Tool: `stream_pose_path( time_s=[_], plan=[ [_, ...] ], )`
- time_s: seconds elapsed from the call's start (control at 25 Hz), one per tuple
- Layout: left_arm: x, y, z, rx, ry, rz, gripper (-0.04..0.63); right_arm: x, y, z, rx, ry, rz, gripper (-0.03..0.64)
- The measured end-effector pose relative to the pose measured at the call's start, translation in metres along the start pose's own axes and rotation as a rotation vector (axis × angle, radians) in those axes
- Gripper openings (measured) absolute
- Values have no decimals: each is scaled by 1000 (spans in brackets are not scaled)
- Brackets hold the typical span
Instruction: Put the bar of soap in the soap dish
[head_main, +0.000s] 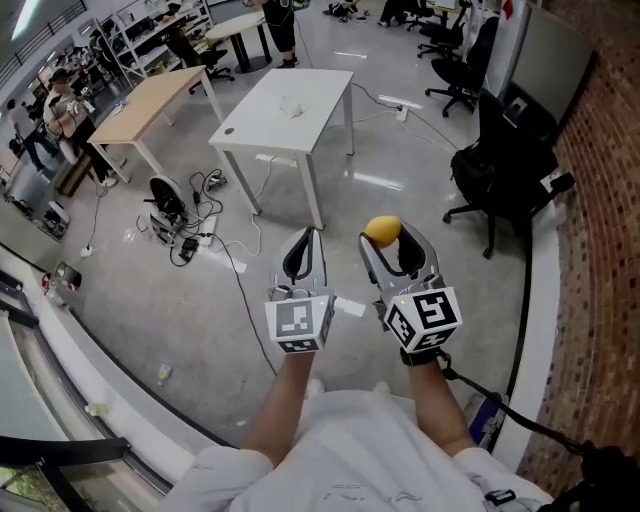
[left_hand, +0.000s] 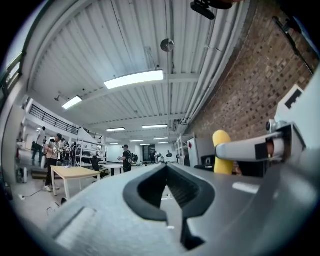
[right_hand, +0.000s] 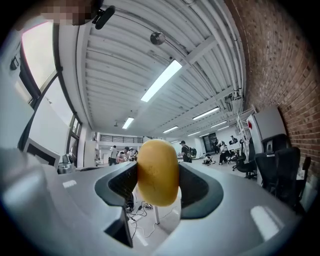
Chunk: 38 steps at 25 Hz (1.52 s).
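A: What's closest in the head view?

B: The person's white shirt (head_main: 350, 450), at the bottom edge. Both bare forearms (head_main: 285, 400) reach forward from it, and each ends in a gripper with a marker cube (head_main: 300, 322) at its back.

A: How does the left gripper stand?

B: The left gripper (head_main: 306, 240) has its jaws together, with the tips meeting and nothing between them. It's held up in the air, roughly level.

A: And the right?

B: The right gripper (head_main: 392, 238) is clamped on the bar of soap (head_main: 383, 229), a yellow oval. In the right gripper view the soap stands upright between the two dark pads. Both pads press its sides, and its top rises above the jaws.

A: So where's the soap in the room?

B: In mid-air, just beside the left gripper and above the grey floor (head_main: 200, 320). The left gripper view catches it as a yellow shape off to its right. Well ahead is a white table (head_main: 260, 125) with a small pale thing (head_main: 292, 105) on it, too small to make out.

A: Anything else around?

B: A wooden table (head_main: 150, 100) stands left of the white one, with a tangle of cables (head_main: 190, 235) on the floor. A black office chair (head_main: 500, 170) is at the right, and a brick wall (head_main: 600, 250) runs along that side.
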<state>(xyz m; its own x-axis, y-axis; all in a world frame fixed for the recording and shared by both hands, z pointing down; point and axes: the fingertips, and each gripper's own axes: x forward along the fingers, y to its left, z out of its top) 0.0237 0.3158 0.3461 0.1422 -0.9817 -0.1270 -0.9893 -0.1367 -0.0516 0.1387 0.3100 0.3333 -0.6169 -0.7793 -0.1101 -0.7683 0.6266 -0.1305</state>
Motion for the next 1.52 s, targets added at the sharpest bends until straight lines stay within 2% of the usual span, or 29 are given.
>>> stream_pose_path(
  time_s=[0.4, 0.68, 0.76, 0.96, 1.12, 1.24, 1.52],
  plan=[
    [13, -71, -11, -20, 20, -70, -1, -49, -53, 4, 4, 2, -71, 258],
    [25, -138, -10, -45, 25, -157, -2, -92, -101, 12, 22, -14, -137, 258],
    [24, -147, -7, -31, 21, -173, -1, -98, -110, 8, 45, -11, -151, 258],
    [37, -133, -29, -41, 73, -131, -2, -87, -118, -5, 78, 13, -134, 258],
    [72, -117, -50, -69, 82, -124, -1, -52, -123, -18, 83, 25, -107, 258],
    [114, -101, -56, -91, 68, -119, -1, -11, -137, -23, 74, 39, -91, 258],
    [214, -38, -36, -115, -21, -85, -1, 105, -163, -6, 65, 23, -41, 258]
  ],
)
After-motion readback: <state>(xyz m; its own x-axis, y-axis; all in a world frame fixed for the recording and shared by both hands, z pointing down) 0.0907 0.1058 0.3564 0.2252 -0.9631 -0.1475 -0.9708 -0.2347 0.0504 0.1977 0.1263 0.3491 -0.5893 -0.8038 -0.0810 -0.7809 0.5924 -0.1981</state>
